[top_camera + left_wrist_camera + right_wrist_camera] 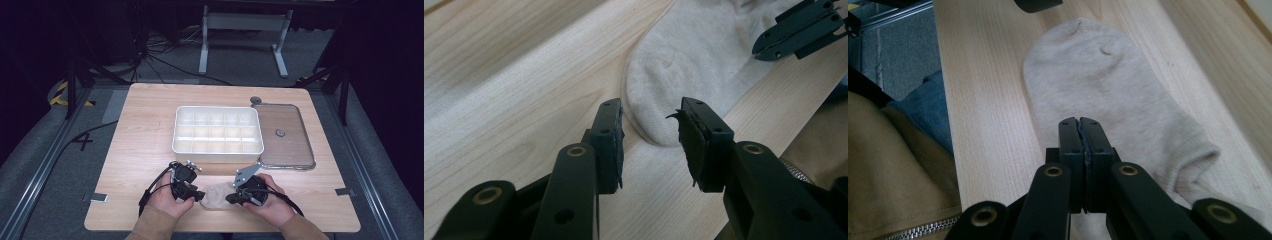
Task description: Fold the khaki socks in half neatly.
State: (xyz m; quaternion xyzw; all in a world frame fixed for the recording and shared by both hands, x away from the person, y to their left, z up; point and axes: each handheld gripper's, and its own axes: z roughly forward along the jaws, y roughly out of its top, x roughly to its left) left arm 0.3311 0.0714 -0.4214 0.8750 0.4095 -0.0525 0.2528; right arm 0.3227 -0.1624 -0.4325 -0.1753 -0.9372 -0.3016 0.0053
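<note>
A beige ankle sock (216,196) lies flat on the wooden table near its front edge, between my two grippers. My left gripper (199,196) stands open, and in the left gripper view the sock's toe (689,55) lies just ahead of the gap between its jaws (649,112) without touching the pads. My right gripper (231,199) is shut, its jaws pressed together (1081,122) over the sock (1098,80) near the cuff end. Nothing shows between those pads. The right gripper's tips (796,30) reach in at the top right of the left gripper view.
A white compartment box (218,156) stands in the middle of the table. To its right lies a clear lid (300,150) with a small round piece (280,132) on it. The table's front edge (948,125) is close, with the person's jacket (893,165) just beyond it.
</note>
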